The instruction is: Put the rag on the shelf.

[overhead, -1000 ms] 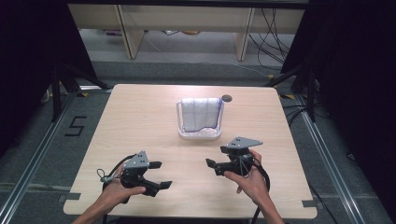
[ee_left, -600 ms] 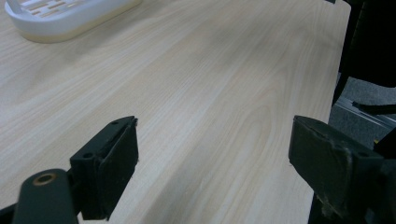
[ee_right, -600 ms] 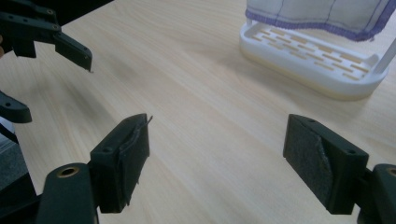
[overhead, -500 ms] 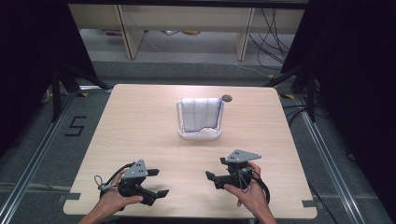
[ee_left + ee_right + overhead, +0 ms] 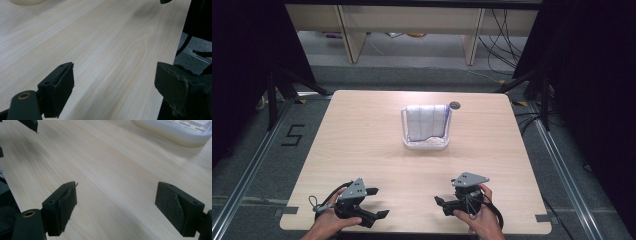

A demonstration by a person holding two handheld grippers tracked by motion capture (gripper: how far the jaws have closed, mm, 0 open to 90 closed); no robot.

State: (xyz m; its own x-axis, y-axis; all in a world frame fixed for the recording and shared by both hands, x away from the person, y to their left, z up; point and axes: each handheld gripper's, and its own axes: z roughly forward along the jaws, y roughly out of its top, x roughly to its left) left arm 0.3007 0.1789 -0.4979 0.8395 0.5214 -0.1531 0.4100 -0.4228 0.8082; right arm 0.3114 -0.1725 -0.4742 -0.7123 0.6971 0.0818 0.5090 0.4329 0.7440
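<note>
A white cloth (image 5: 427, 123) hangs over a small white rack (image 5: 426, 145) at the middle of the wooden table (image 5: 362, 145). Both grippers are held low near the table's front edge, far from the rack. My left gripper (image 5: 379, 202) points right and is open, with bare wood between its jaws in the left gripper view (image 5: 115, 85). Facing it, my right gripper (image 5: 442, 205) points left. Its jaws have just been opening and stand wide with nothing between them (image 5: 116, 205). The rack's base (image 5: 175, 131) lies far off in the right gripper view.
A small dark round disc (image 5: 455, 105) sits on the table behind the rack. The table's front edge runs just under both hands. Dark curtains flank the table, and shelving with cables (image 5: 502, 35) stands on the floor beyond it.
Both hands have drawn back toward the table's front edge and sunk lower over the wood. The cloth and rack have not moved.
</note>
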